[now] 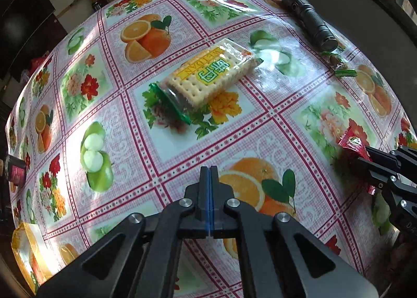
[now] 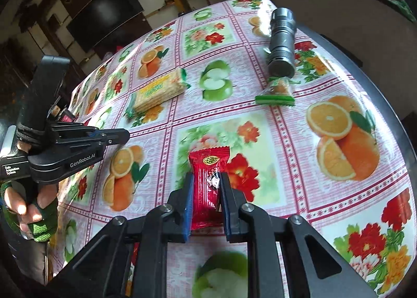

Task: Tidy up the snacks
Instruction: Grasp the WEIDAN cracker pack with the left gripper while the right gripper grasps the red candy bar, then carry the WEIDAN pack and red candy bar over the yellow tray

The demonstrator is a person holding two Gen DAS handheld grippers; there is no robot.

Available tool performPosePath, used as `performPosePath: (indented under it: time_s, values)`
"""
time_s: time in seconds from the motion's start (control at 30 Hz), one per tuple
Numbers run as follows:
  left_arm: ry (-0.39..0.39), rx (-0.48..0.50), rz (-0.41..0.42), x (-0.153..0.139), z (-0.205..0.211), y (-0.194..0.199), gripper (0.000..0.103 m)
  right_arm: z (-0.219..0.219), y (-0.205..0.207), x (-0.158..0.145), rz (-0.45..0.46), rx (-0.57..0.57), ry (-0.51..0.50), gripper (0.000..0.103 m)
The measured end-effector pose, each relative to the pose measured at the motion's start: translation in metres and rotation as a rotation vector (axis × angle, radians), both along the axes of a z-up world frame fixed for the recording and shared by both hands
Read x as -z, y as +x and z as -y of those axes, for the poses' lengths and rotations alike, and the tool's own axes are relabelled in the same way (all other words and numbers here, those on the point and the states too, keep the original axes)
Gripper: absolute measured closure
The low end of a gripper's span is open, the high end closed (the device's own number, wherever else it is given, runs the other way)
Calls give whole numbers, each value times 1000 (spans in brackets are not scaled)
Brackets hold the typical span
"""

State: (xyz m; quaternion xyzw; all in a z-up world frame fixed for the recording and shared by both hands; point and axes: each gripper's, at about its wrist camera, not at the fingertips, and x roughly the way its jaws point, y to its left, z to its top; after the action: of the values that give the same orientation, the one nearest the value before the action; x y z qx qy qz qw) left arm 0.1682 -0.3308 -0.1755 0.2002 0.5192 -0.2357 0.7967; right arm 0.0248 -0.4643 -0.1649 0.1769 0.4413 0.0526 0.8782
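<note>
A red snack packet [image 2: 208,159] lies just above the fruit-print tablecloth [image 2: 286,167], and my right gripper [image 2: 206,176] is shut on its middle. In the left wrist view the same red packet [image 1: 351,141] shows at the far right in the right gripper [image 1: 363,154]. My left gripper [image 1: 209,170] is shut with nothing between its pads and hovers over an orange print. Beyond it lies a clear packet of crackers [image 1: 208,73] with a yellow and green label, also in the right wrist view as crackers [image 2: 159,88]. The left gripper [image 2: 125,134] points toward that packet.
A dark flashlight [image 1: 307,15] [image 2: 281,42] lies at the far right of the table, with a small green-ended candy [image 1: 338,64] [image 2: 277,92] by its near end. An orange-yellow bag [image 1: 26,253] and a dark packet [image 1: 15,171] sit at the left edge. A gloved hand [image 2: 39,219] holds the left gripper.
</note>
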Motion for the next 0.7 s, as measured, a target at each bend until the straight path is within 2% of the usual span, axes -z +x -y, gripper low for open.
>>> performPosePath:
  time_s: [0.17, 0.27, 0.33, 0.4, 0.43, 0.47, 0.53, 0.7]
  values:
    - [-138, -55, -32, -21, -46, -25, 103, -24, -8, 0, 1, -67, 51, 86]
    - [-140, -57, 61, -43, -50, -22, 102, -35, -10, 2, 0, -91, 54, 86]
    - [-108, -41, 105, -53, -36, -9, 98, -38, -8, 5, 1, -96, 66, 86]
    - [-53, 3, 121, -52, -15, 11, 78, -40, -10, 7, 9, -101, 85, 86]
    - [-34, 38, 132, -50, -2, 17, 54, -42, -12, 8, 13, -104, 92, 86]
    - [-6, 66, 156, -48, 10, 25, 36, -41, -14, 8, 18, -103, 101, 85]
    - [56, 124, 190, -40, 33, 31, 31, -39, -15, 9, 22, -103, 118, 85]
    - [165, 214, 192, -14, 74, 51, 31, -32, -12, 12, 28, -106, 175, 85]
